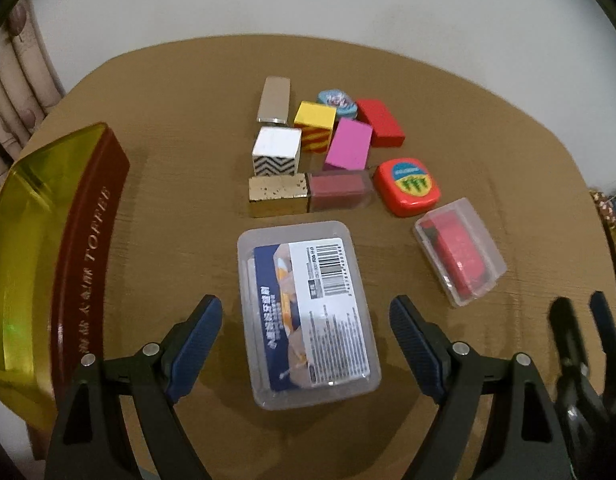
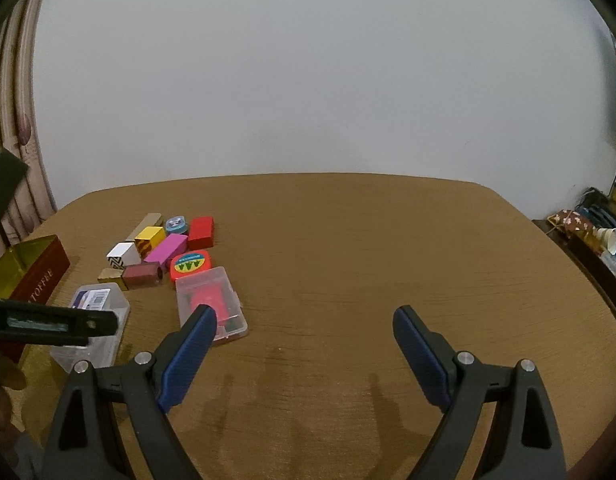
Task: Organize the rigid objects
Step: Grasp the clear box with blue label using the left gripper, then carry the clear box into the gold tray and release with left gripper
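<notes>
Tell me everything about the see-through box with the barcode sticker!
The clear plastic box is a rounded rectangle lying flat on the brown table. Its lid is shut. A blue and white label with a barcode and small print shows on top. It sits between the open fingers of the left gripper, which do not touch it. A gold block and a dark red block lie just beyond it, apart.

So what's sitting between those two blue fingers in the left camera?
A clear plastic box with a barcode label lies flat on the table, between the open left gripper's fingers, shown in the left wrist view.
</notes>
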{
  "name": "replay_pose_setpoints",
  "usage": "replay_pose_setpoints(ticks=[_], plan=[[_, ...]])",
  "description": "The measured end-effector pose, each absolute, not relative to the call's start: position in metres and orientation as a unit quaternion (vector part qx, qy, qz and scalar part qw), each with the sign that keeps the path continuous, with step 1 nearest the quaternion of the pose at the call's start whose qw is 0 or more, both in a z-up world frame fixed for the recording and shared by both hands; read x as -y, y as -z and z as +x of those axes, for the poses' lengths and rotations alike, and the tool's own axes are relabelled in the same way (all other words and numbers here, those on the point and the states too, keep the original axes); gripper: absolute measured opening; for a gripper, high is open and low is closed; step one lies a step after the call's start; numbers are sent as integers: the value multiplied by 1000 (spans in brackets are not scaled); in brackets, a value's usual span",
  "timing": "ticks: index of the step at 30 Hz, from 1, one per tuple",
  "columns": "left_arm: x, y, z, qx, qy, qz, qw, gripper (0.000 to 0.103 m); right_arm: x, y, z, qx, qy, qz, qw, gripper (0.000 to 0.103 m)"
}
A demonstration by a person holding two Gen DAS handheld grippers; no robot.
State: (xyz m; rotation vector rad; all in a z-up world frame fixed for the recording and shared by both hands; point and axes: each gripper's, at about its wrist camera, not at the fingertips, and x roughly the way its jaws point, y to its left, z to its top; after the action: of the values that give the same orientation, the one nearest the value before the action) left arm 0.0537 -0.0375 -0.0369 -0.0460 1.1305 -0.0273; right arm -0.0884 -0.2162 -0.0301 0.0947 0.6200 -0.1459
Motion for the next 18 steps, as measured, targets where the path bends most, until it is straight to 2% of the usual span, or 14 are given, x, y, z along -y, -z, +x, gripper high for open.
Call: replay_pose_setpoints(ticks=[2,3,4,11,18], plan=[[40,47,61,-549,8,-18,836,72,216,30,-88,-304,68,49,949,93],[41,52,63,-556,11,-19,831,60,217,31,-89,-304,66,50,949,93],[42,53,62,-550,8,-12,835,58,218,31,-88,-304,64,52,949,93],[40,49,56,-541,36,-21,840,57,223,31,-87,-305,55,71,948,93],[-18,-28,36,-496,19,-22,868,57,224,32,-87,-310,55,72,946,93]])
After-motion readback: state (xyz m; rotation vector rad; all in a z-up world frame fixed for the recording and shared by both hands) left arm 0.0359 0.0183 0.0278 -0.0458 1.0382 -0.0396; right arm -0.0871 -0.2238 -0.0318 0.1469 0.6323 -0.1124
